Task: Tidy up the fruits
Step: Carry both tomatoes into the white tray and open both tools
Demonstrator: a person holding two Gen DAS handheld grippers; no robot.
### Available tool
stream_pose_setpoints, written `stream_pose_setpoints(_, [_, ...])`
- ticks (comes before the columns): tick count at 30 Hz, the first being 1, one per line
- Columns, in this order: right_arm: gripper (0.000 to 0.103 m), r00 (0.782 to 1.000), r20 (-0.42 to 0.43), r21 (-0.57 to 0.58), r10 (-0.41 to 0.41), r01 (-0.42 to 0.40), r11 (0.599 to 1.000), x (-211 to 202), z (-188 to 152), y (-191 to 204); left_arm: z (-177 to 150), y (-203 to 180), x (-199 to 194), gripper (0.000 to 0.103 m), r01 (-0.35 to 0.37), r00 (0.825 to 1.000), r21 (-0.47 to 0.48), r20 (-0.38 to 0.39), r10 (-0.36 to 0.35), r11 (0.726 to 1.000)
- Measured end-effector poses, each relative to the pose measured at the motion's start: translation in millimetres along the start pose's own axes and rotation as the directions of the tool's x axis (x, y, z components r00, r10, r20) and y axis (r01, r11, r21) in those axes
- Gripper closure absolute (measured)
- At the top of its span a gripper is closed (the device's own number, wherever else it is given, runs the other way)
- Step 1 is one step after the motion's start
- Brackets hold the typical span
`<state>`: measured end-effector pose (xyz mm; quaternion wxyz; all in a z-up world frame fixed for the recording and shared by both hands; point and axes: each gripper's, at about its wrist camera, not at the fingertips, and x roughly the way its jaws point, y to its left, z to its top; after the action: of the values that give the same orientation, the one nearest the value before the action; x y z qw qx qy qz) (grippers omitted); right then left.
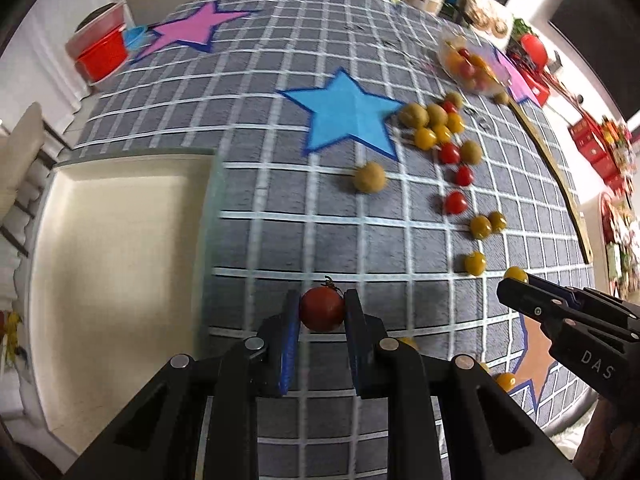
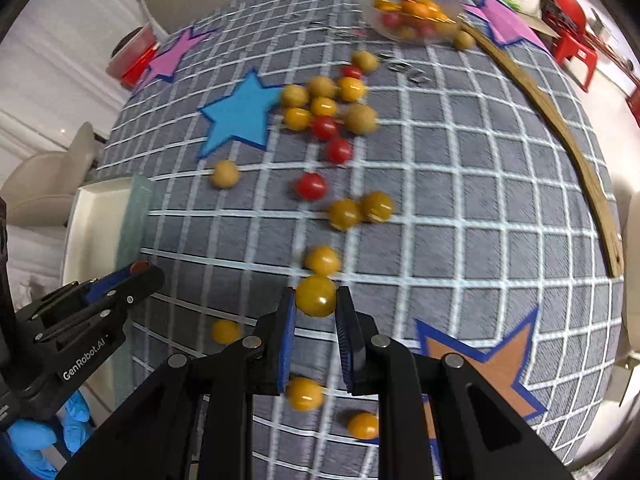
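My left gripper is shut on a red cherry tomato, held above the grey checked cloth beside the cream tray. In the right wrist view the same gripper shows at lower left, a blue-gloved hand behind it. My right gripper is shut on a yellow cherry tomato; the left wrist view catches it at the right edge. Several red, yellow and tan fruits lie scattered across the cloth.
A clear bowl with more tomatoes stands at the far side. Blue, pink and orange stars mark the cloth. A wooden strip runs along the right edge. A red container sits beyond the far left corner.
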<state>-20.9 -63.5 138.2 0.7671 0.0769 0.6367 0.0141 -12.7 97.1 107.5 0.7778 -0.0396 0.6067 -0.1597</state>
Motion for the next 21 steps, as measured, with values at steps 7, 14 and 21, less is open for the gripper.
stream_pose_setpoints(7, [0.082,0.997,-0.022,-0.109,0.067,-0.069,0.992,4.5,19.8,61.9,42.7,103.1,-35.8,0.080,-0.099,0.993,-0.112,0.058,0.106,0.989])
stream_pose_setpoints(14, [0.082,0.988,-0.056,-0.232,0.143,-0.153,0.961,25.3,40.8,145.9,-19.3,166.1,-46.5,0.080,-0.222,0.970,-0.222,0.052,0.239,0.949])
stream_pose_setpoints(21, [0.082,0.981,-0.106,-0.286,0.160,-0.184,0.940,67.3,58.9,211.2,-33.2,236.5,-52.7,0.080,-0.262,0.960,-0.295,0.015,0.279,0.919])
